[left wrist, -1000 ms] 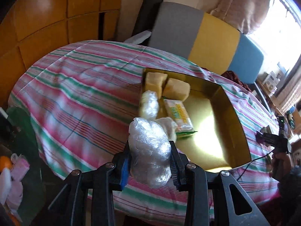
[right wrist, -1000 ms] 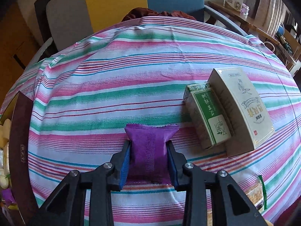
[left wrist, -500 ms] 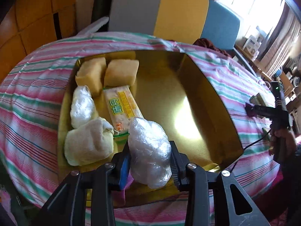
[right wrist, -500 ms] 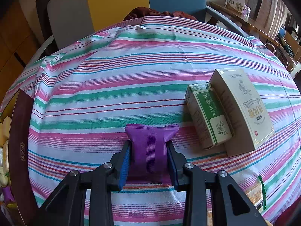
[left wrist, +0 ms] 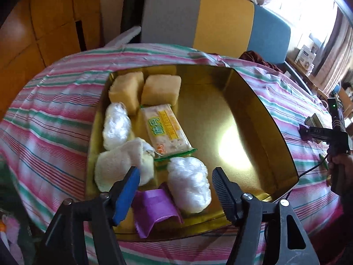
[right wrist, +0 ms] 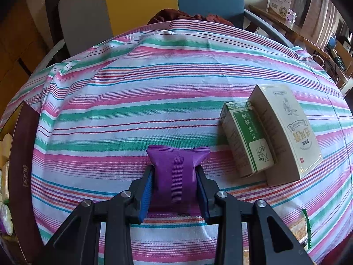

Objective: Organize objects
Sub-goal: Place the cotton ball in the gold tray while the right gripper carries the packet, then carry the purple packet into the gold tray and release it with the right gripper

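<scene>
- The left tool is seen spread wide above the gold tray; a clear plastic-wrapped bundle lies on the tray floor between the parted fingers, apparently untouched by either pad, so it is judged to be released.
- Goods are grouped toward the tray's 9 o'clock side: 2 yellow sponge-like blocks at 11 o'clock, a second wrapped bundle and a cream cloth at 8 o'clock, a purple sachet at 6 o'clock.
- A biscuit packet, printed in green and yellow characters too blurred to be read, rests at the centre.
- The right tool is clamped narrowly on another purple pouch, held just over the striped worktop, probably for carrying to the tray.
- 2 cartons are stacked at 3 o'clock: a green-labelled box tucked under a pale box; Chinese lettering is shown inverted and cannot be made out.
</scene>
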